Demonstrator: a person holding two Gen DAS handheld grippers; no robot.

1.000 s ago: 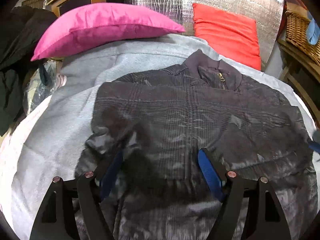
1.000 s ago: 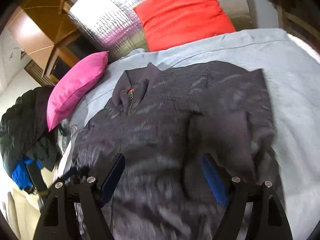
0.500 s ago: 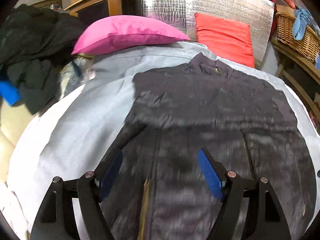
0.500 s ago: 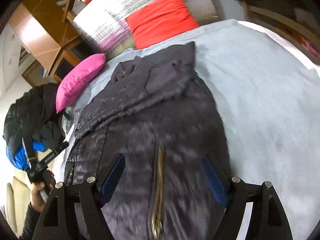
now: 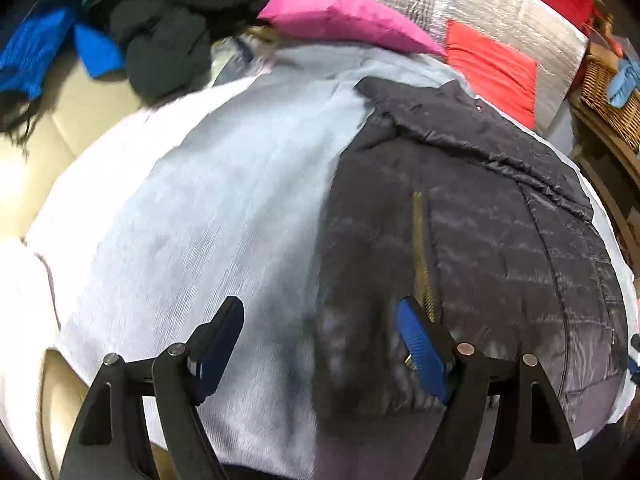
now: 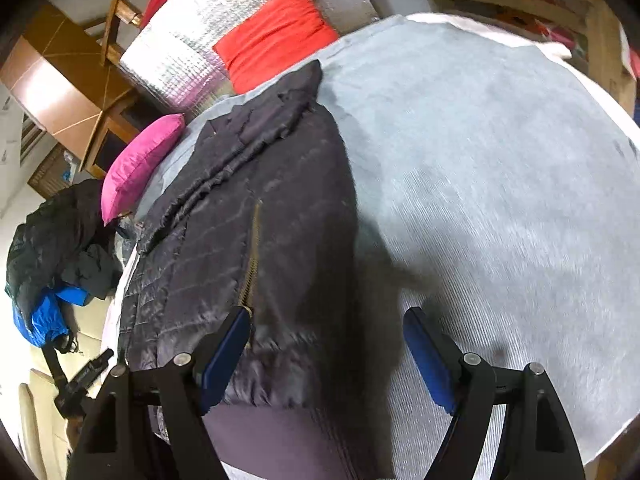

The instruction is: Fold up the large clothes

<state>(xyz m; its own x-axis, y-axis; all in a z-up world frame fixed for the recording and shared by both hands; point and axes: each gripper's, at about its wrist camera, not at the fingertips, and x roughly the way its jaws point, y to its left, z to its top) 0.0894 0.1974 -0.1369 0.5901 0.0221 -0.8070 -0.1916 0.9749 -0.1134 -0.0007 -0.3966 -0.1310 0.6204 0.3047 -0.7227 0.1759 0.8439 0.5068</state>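
Jacket [image 5: 460,248] lies lengthwise, collar toward the pillows (both tongs [image 5: 320,340] [image 6: 328,352] gape wide, empty).

place: home, probably a bedroom | signs: pink pillow [image 5: 344,16], red cushion [image 6: 276,36], heaped clothes [image 6: 52,236], wicker basket [image 5: 608,92]

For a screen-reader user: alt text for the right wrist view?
A dark quilted jacket lies zipped, sleeves folded across, on a grey bed cover. The open right gripper hovers over its hem edge; pink and red pillows lie beyond.
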